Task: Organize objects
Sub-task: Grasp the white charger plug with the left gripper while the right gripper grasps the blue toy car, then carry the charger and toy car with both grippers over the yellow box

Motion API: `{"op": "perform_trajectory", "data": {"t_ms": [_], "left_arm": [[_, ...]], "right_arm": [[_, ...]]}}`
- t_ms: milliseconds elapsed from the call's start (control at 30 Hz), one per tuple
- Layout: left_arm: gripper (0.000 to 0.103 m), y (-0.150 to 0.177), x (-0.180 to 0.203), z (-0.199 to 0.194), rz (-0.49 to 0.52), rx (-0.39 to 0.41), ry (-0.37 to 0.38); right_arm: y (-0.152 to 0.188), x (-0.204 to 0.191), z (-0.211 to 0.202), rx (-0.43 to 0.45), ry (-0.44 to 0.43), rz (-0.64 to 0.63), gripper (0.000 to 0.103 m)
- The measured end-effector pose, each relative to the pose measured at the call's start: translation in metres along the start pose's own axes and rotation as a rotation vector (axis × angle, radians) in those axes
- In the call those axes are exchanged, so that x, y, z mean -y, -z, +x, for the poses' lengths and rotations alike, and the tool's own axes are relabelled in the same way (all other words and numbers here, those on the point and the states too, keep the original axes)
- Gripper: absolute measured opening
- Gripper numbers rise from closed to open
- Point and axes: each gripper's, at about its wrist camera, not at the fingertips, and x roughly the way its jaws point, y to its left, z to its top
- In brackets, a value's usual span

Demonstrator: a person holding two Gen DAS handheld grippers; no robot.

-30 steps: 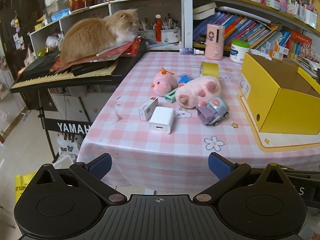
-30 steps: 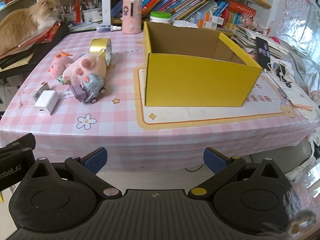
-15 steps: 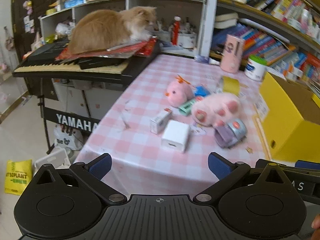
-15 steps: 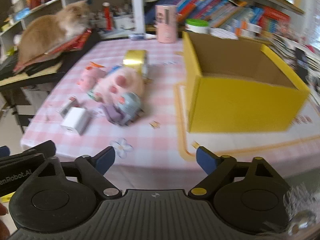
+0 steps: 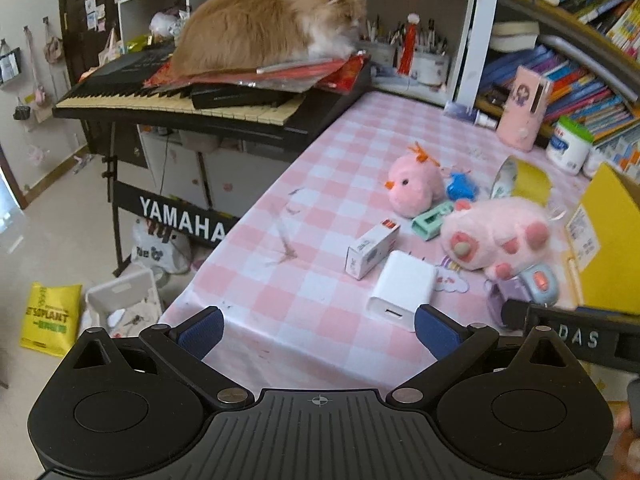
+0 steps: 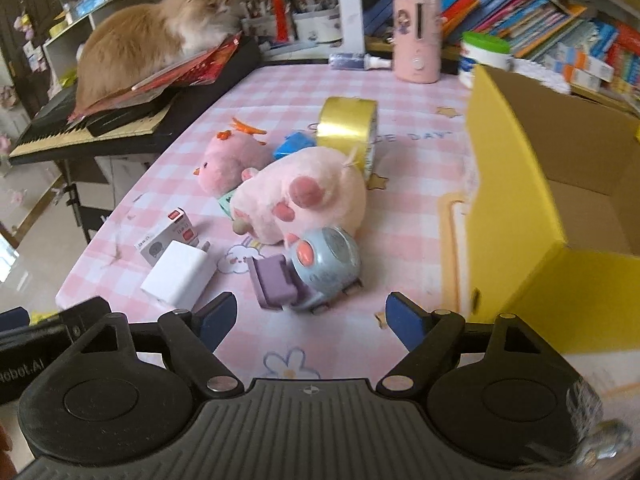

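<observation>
Right wrist view: the pink checked table (image 6: pixel 416 184) fills the scene, with the open yellow box (image 6: pixel 516 208) on its right side, seemingly nothing inside what shows of it. Far left, a ginger cat (image 6: pixel 148 44) lies on a keyboard (image 6: pixel 80 128) beside the table. Near the middle sits a pink paw plush (image 6: pixel 308 196), with a smaller pink chick plush (image 6: pixel 232 160) just left of it and a gold tape roll (image 6: pixel 348 128) behind it. Just nearer than the paw plush stands a blue and purple toy car (image 6: pixel 312 272). Left of the car lies a white charger (image 6: pixel 180 276), touching a small white carton (image 6: pixel 168 236) behind it. A blue item and a green one peek out between the plushes; blur hides what they are.

The right gripper (image 6: pixel 308 320) hovers over the near table edge, jaws fairly wide with nothing between them, just short of the toy car. The left gripper (image 5: pixel 318 326) stands wide and empty, near the charger.
</observation>
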Motion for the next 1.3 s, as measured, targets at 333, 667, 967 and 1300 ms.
{"op": "perform_trajectory", "data": {"t_ms": [333,667,967,1300], "left_arm": [[0.087,-0.005,0.025,0.027,0.102,-0.071,0.03],[0.065,-0.016,0.06,0.06,0.187,-0.099,0.087],[0.041,-0.019,0.061,0.069,0.165,-0.105,0.099],[0.041,-0.011,0.031,-0.004,0.05,-0.046,0.3]], "right_arm": [[-0.02,0.011,0.047,-0.065,-0.064,-0.028,0.059],[-0.044,0.024,0.009,0.058,-0.136,-0.03,0.048],[-0.039,0.038,-0.031,0.123,-0.118,-0.013,0.048],[-0.007,0.041,-0.081,0.167,-0.046,0.026,0.048]]}}
